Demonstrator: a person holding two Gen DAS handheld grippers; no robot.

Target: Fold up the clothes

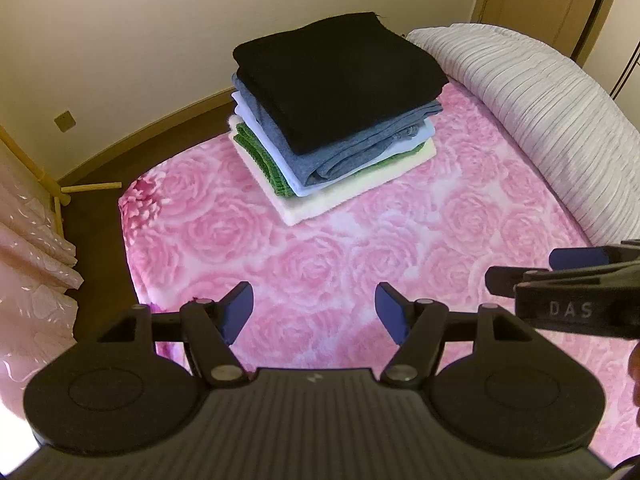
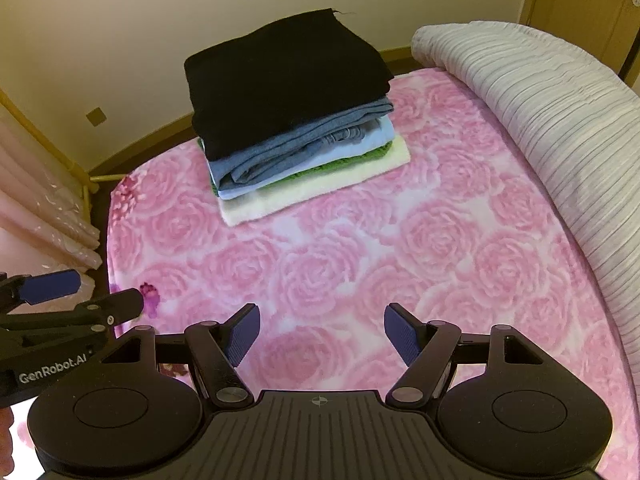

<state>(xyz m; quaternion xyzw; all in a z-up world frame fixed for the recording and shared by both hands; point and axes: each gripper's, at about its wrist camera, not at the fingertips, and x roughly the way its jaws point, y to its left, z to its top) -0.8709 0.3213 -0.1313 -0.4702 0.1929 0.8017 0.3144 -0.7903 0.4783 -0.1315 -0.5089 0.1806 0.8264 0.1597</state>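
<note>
**A:** Where are the clothes lying relative to the two tools?

**B:** The stack of folded clothes [image 1: 336,120] is sitting on the pink rose-patterned bed cover [image 1: 320,272], straight ahead of both and well apart from them, toward the far edge of the bed by the wall. The black garment [image 1: 340,76] is lying on top, with grey-blue, pale blue, green and cream layers showing beneath it.

**A:** Which one is nearer?

**B:** Neither by much, I'd say. The left hand-held gripper [image 1: 314,314] is looking at the pile slightly to its own right of centre, and the right hand-held gripper [image 2: 322,332] is seeing it a little to its left, so the stack is lying roughly between their two lines of sight. Its long axis is running diagonally, from near-left to far-right.

**A:** And how are they posed?

**B:** Both are hovering above the bare cover, side by side, tilted downward and pointing forward at the pile. Each is showing up at the edge of the other's view, nearly level with it.

**A:** Are they gripping anything?

**B:** No. Both are standing released, fingers spread wide with nothing between the blue pads.

**A:** So what is the next move calling for?

**B:** No unfolded garment is showing on the bed; only the ribbed grey quilt [image 2: 540,112] is lying along the right. In my judgement the folding is looking finished.
</note>
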